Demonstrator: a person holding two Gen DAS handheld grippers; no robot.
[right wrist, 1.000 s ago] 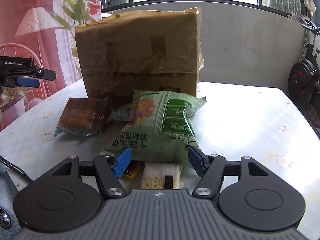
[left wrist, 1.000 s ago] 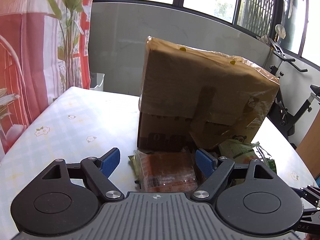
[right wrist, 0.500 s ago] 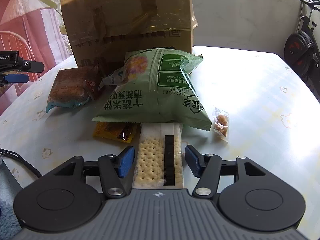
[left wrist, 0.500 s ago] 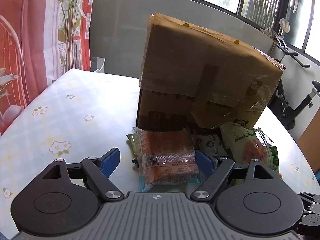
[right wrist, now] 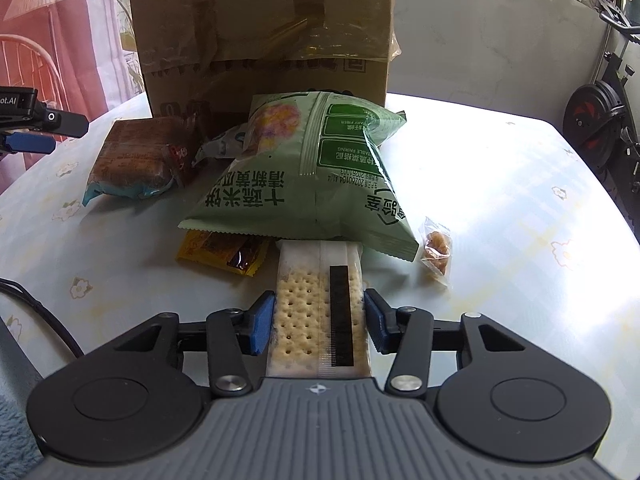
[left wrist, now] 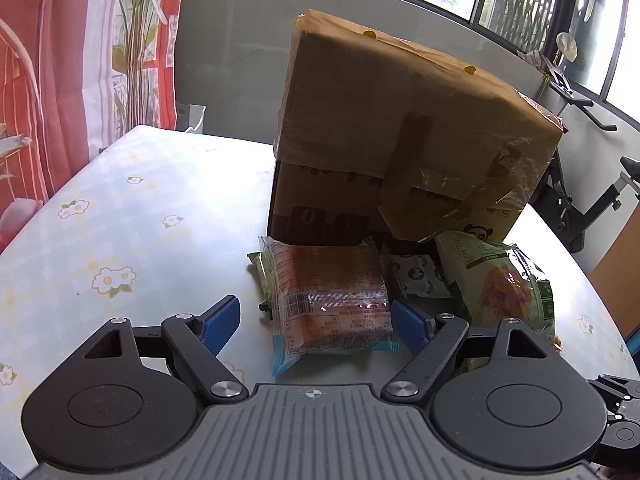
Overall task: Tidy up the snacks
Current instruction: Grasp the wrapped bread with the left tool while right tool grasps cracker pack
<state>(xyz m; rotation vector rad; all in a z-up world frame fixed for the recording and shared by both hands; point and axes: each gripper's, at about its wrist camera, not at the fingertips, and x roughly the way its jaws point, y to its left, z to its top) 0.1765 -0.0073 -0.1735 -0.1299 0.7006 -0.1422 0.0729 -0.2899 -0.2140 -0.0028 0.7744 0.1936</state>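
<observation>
Both blue pads of the right tool [right wrist: 318, 322] flank the cracker pack [right wrist: 316, 312].

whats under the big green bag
Poking out from under the green bag: a yellow packet and the far end of the cracker pack between the right gripper's pads. Anything further under is hidden.

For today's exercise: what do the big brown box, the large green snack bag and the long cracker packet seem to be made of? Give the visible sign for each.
Big brown box: matte corrugated cardboard, apparently, with glossy clear tape wrinkling on its flaps.
Large green snack bag: probably plastic film, satin finish; crimped end seal and puffed creases.
Long cracker packet: thin clear plastic wrap, likely; the pale dotted crackers show through.
</observation>
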